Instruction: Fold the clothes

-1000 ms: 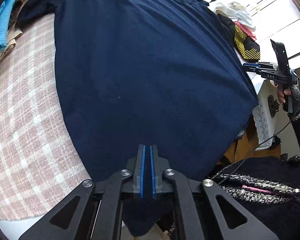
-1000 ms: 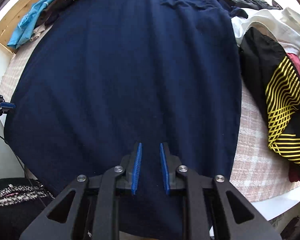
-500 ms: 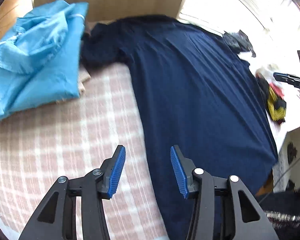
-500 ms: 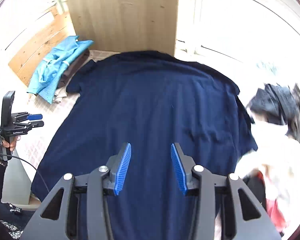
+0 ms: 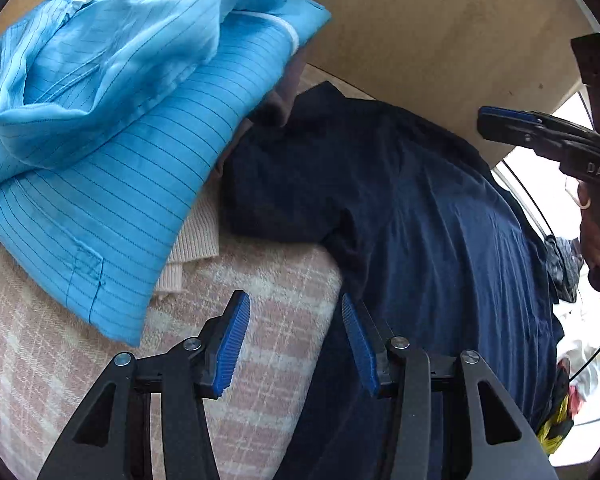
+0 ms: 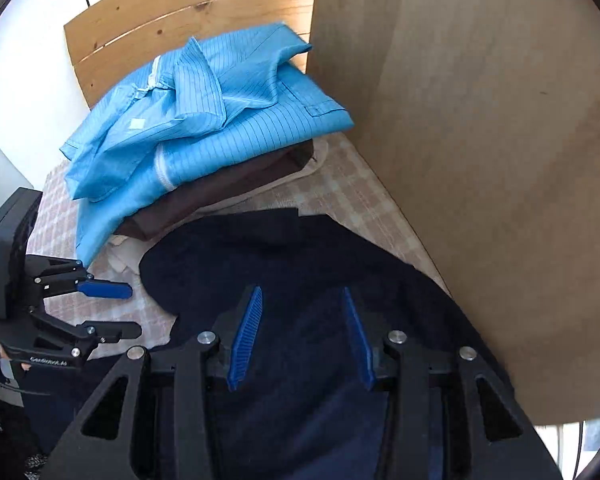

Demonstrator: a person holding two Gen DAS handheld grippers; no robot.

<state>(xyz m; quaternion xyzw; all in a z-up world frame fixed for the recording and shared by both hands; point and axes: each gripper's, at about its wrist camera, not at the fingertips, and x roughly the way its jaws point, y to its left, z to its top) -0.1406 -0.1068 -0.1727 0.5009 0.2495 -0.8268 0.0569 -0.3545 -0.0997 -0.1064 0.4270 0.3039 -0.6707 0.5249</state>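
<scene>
A soft navy T-shirt [image 5: 440,240] lies spread flat on a pink-and-white checked woven cover [image 5: 268,340], its short sleeve [image 5: 284,184] reaching left toward a folded stack topped by a thin, light-blue pinstriped garment [image 5: 120,128] over brown [image 6: 220,192] and ribbed cream [image 5: 192,240] layers. The left gripper [image 5: 296,340] hovers with its ridged blue fingers [image 5: 230,344] spread apart over the shirt's left edge, holding nothing. The right gripper [image 6: 302,336] likewise has its fingers [image 6: 246,336] spread wide above the shirt's far shoulder area, near a smooth plywood panel [image 6: 480,160] on the right.
</scene>
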